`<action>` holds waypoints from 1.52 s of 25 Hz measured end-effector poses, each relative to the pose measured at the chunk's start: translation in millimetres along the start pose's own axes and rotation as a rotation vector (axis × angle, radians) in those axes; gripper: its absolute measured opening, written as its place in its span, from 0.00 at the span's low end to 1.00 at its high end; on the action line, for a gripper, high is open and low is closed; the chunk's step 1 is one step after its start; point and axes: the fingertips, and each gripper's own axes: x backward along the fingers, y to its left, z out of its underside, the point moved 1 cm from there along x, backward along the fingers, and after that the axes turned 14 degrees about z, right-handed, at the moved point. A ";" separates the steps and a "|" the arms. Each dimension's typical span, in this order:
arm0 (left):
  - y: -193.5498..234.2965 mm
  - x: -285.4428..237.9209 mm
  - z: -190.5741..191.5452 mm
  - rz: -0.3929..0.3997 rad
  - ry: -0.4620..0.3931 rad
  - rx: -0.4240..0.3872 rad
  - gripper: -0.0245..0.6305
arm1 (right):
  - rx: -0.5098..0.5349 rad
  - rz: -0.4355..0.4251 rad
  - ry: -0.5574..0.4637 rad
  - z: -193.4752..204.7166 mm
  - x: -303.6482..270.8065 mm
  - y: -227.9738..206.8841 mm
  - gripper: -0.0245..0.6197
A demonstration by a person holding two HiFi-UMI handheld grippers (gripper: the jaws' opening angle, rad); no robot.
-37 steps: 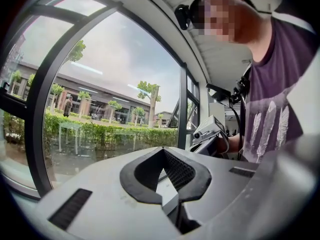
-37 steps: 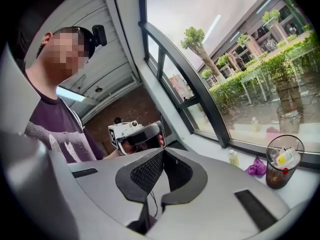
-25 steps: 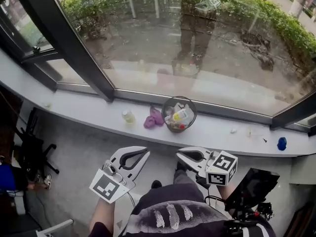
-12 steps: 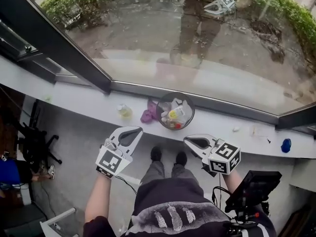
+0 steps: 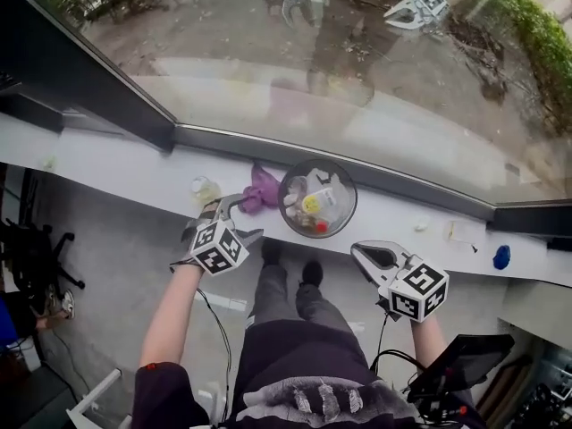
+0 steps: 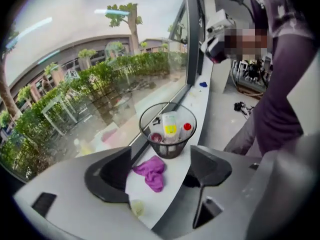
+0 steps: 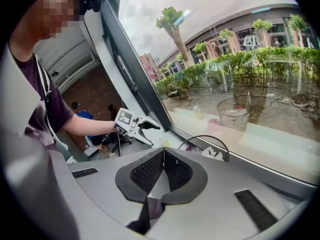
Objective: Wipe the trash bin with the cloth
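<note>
A black mesh trash bin [image 5: 317, 229] holding bottles and wrappers stands on the white windowsill [image 5: 134, 172]. A crumpled purple cloth [image 5: 260, 189] lies on the sill just left of it. My left gripper [image 5: 241, 218] hovers at the sill's front edge beside the cloth; its jaws have just been opening and hold nothing. In the left gripper view the cloth [image 6: 151, 171] shows on the sill between the spread jaws of the left gripper [image 6: 160, 173], with the bin [image 6: 167, 134] behind it. My right gripper [image 5: 360, 254] is shut and empty, in front of the sill below the bin. In the right gripper view the bin's rim [image 7: 206, 138] rises behind the shut right gripper [image 7: 163, 155].
A small pale yellow bottle [image 5: 205, 189] stands on the sill left of the cloth. A blue object [image 5: 502, 257] and small scraps [image 5: 422, 225] lie far right. The window glass runs right behind the bin. An office chair [image 5: 31, 262] stands on the floor at left.
My left gripper came forward and down to the sill beside the cloth, and its jaws opened. The right gripper dropped lower and stays shut.
</note>
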 end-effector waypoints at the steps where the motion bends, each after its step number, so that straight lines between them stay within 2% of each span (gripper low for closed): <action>1: 12.7 -11.6 12.0 0.015 0.042 -0.021 0.61 | -0.004 0.020 0.007 -0.7 -9.4 -3.2 0.04; 4: 41.8 -47.6 44.0 0.064 0.155 -0.100 0.65 | -0.024 0.092 0.041 5.6 -36.7 -15.6 0.04; 7: 59.3 -82.2 69.1 0.128 0.218 -0.150 0.65 | -0.044 0.173 0.070 16.2 -54.9 -30.1 0.04; 12: 79.4 -138.8 104.7 0.233 0.278 -0.152 0.65 | -0.079 0.324 0.107 22.6 -67.4 -75.5 0.04; 16: 103.2 -185.5 124.9 0.269 0.291 -0.113 0.65 | -0.091 0.393 0.115 26.6 -90.9 -114.1 0.04; 17: 106.6 -197.0 128.3 0.275 0.289 -0.101 0.65 | -0.079 0.403 0.126 29.7 -98.3 -122.0 0.06; 18: 108.0 -208.6 131.9 0.280 0.288 -0.091 0.65 | -0.059 0.412 0.143 34.1 -106.0 -129.6 0.12; 21: 101.5 -243.3 146.9 0.294 0.300 -0.072 0.55 | 0.015 0.438 0.200 54.8 -128.4 -154.2 0.22; 26: 99.9 -263.8 159.2 0.251 0.314 -0.064 0.33 | 0.015 0.398 0.210 71.2 -146.7 -170.3 0.23; 29: 105.4 -264.4 155.0 0.227 0.270 -0.034 0.17 | -0.004 0.393 0.192 77.5 -156.4 -173.8 0.23; 31: 105.9 -261.8 154.9 0.208 0.220 0.052 0.12 | -0.087 0.373 0.180 85.1 -161.5 -173.6 0.19; 32: 107.9 -255.3 149.7 0.191 0.167 0.116 0.11 | -0.157 0.360 0.171 88.1 -162.8 -173.8 0.17; 35: 120.6 -206.3 105.7 0.113 -0.102 0.284 0.11 | -0.371 0.326 0.145 94.5 -161.5 -175.4 0.12; 37: 128.2 -162.1 68.3 0.058 -0.283 0.316 0.11 | -0.499 0.307 0.131 98.2 -158.5 -176.9 0.12; 38: 130.9 -143.1 53.4 0.034 -0.346 0.307 0.11 | -0.561 0.293 0.124 99.9 -157.5 -177.3 0.12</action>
